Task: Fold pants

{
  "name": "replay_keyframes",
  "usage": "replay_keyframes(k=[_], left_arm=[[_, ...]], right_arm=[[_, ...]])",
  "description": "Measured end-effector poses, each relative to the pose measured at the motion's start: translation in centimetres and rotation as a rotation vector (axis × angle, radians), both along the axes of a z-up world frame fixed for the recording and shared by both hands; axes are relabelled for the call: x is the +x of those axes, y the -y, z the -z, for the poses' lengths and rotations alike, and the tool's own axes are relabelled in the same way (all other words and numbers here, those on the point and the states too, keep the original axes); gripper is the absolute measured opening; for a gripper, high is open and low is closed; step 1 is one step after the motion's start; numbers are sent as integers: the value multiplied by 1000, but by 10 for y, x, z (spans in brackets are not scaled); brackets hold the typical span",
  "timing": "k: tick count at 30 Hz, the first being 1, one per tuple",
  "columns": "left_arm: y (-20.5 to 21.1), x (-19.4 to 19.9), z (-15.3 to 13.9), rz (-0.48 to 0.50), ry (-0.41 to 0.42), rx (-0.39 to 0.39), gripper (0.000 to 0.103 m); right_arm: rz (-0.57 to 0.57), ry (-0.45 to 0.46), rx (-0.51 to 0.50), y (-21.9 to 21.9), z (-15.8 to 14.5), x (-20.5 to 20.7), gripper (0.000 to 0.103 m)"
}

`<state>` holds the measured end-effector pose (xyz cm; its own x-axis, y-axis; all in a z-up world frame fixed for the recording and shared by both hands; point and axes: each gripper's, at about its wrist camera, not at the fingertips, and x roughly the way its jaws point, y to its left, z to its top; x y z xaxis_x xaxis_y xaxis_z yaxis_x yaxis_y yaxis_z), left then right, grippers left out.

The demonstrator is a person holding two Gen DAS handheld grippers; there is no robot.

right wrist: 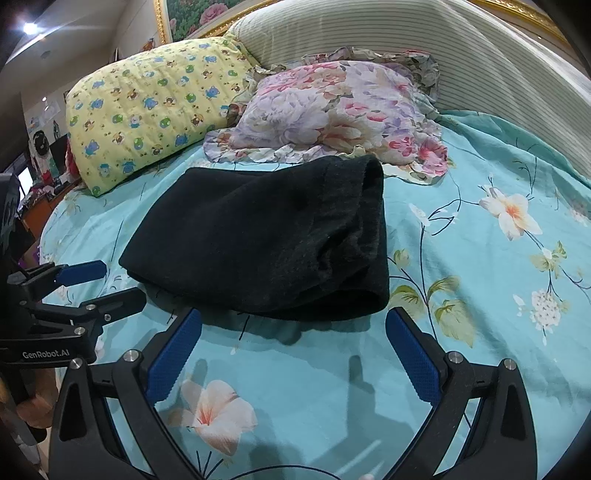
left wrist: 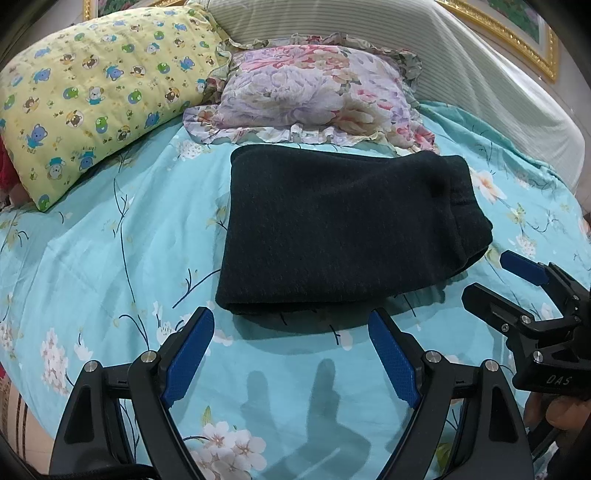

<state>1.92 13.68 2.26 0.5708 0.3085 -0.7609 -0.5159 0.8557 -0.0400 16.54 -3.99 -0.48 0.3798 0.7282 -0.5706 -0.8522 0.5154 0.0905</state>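
The black pants (left wrist: 343, 229) lie folded into a thick rectangle on the turquoise floral bedsheet (left wrist: 110, 258); they also show in the right wrist view (right wrist: 266, 240). My left gripper (left wrist: 291, 325) is open and empty, just short of the pants' near edge. My right gripper (right wrist: 293, 325) is open and empty, just short of the near right corner of the pants. The right gripper shows in the left wrist view (left wrist: 491, 277) at the right, and the left gripper shows in the right wrist view (right wrist: 107, 282) at the left, both open.
A yellow bear-print pillow (left wrist: 99, 92) lies at the back left. A floral ruffled pillow (left wrist: 314, 96) lies right behind the pants. A striped headboard (left wrist: 461, 66) and gold picture frames (left wrist: 517, 33) stand behind. Room clutter (right wrist: 40, 173) shows past the bed's left edge.
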Motion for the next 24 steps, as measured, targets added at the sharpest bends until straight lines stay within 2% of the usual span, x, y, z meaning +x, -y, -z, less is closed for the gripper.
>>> replay_keyframes(k=[9,24], left_arm=[[-6,4,-7,0,16,-12,86],[-4,15,-11,0,4,53,86]], right_arm=[[11,5,18,1,-7,4,100],[22,2,36,5,-10,10,100]])
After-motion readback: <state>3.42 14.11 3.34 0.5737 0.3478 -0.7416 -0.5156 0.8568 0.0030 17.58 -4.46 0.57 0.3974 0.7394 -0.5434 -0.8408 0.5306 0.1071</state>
